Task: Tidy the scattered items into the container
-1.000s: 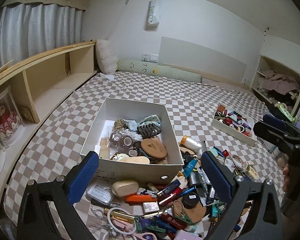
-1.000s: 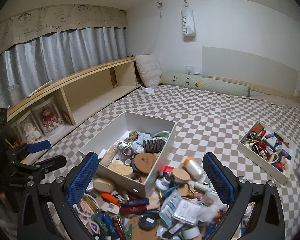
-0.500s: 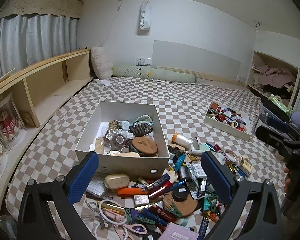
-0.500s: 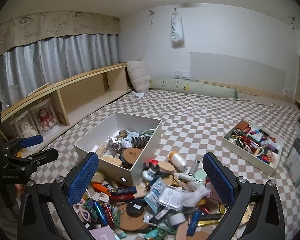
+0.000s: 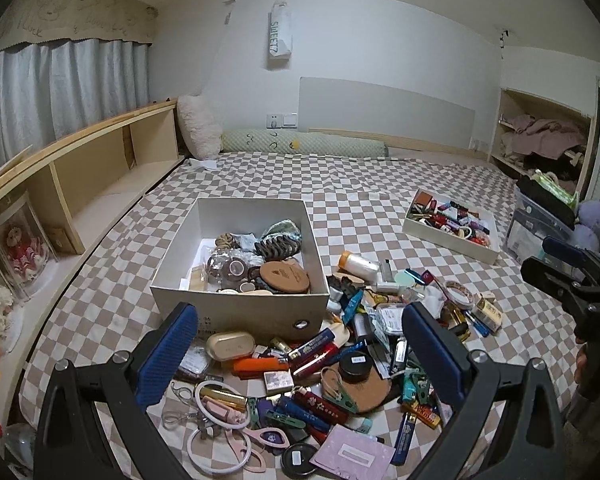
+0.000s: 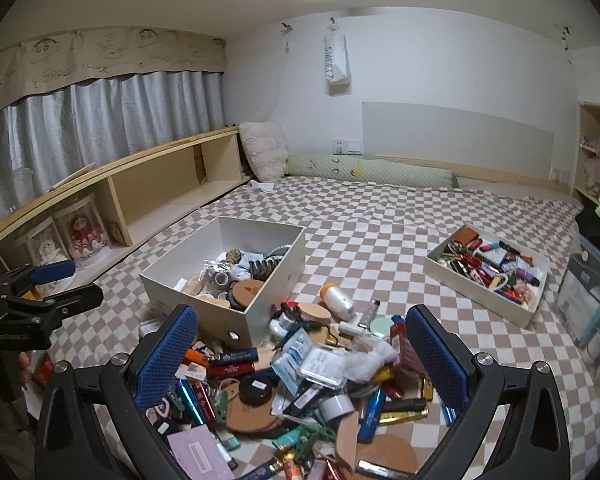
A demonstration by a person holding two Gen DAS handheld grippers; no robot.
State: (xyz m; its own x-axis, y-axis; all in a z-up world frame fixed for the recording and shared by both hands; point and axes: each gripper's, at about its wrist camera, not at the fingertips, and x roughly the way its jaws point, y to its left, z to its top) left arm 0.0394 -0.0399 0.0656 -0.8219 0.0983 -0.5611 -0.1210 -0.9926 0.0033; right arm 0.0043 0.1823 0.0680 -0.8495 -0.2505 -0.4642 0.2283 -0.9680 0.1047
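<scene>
Both the left gripper (image 5: pixel 300 344) and the right gripper (image 6: pixel 302 344) are shown wide open and empty, drawn back and raised from the closer position of a second ago, so more of the checked bedspread (image 5: pixel 360 184) is seen. The scattered pile (image 5: pixel 340 360) lies near, right of the part-filled white box (image 5: pixel 236 312); no item is judged picked yet.

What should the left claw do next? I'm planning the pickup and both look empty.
Probably lower the open left claw onto the orange lighter in the pile. It lies between the fingers, just in front of the white box, so the carry would be short.
</scene>
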